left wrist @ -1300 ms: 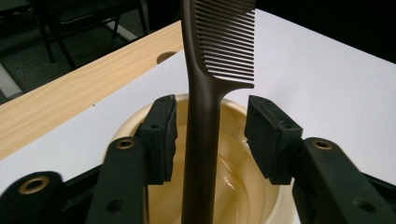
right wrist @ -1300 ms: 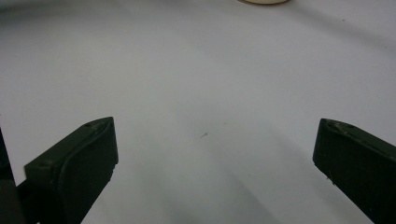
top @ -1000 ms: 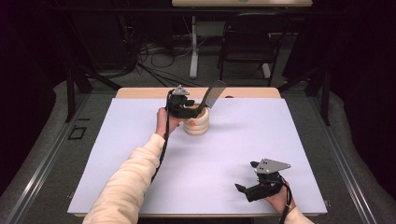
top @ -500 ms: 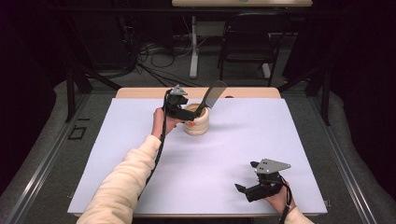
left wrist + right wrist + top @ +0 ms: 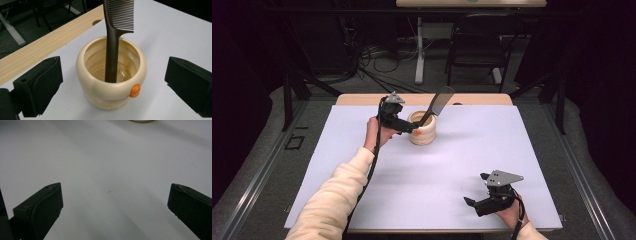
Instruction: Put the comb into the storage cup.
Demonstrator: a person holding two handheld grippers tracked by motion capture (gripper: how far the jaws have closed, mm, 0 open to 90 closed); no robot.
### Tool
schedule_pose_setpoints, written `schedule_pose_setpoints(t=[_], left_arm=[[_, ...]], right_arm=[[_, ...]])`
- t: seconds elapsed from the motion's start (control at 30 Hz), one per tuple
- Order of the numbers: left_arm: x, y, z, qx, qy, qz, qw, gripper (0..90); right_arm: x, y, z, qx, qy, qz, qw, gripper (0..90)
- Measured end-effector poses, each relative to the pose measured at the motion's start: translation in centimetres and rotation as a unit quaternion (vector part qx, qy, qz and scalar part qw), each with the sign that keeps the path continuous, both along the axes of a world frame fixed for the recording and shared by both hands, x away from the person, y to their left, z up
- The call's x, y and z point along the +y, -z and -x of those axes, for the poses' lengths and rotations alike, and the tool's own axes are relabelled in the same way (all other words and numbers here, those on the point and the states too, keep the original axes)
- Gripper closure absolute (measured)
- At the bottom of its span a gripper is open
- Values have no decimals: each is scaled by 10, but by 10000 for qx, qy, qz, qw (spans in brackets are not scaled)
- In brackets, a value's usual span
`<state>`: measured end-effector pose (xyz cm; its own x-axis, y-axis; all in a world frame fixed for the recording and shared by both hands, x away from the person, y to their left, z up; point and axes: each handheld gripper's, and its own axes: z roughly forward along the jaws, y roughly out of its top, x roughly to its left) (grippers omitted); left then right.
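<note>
- Gaping wide after just opening, your left tool (image 5: 410, 128) grips nothing; the comb (image 5: 113, 47) stands in the cream cup (image 5: 111, 96) between its jaws.
- Your right tool (image 5: 472, 200) hangs released over the bench (image 5: 532, 150).
- Comb teeth show clearly in your left gripper view.

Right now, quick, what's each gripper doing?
Left gripper: fingers have just been opening, now wide apart, nothing held; cup with comb in front.
Right gripper: open, holding nothing.

a comb (image 5: 113, 42) is stood in a cup (image 5: 111, 75) just ahead of the left claw (image 5: 404, 126), on the bench (image 5: 452, 175).
</note>
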<state>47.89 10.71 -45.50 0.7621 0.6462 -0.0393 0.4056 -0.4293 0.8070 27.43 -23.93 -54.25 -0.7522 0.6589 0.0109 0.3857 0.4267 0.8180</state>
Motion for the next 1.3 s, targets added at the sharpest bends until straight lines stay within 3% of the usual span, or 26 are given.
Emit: schedule_pose_setpoints(t=[0.33,0.67,0.8,1.03,1.3], left_arm=[[17,-1,17,7,-6,-63,10000,0],[41,-4,35,64,-96,-301,9995,0],[51,-4,44,92,-143,-282,9995,0],[65,1,60,100,-206,-283,9993,0],[81,12,74,191,-336,-453,9982,0]], right_arm=[[-1,-1,1,-15,15,-9,10000,0],[-1,0,1,5,22,-14,10000,0],[-1,0,0,-5,34,4,10000,0],[0,0,0,18,3,17,10000,0],[0,0,1,3,4,31,10000,0]])
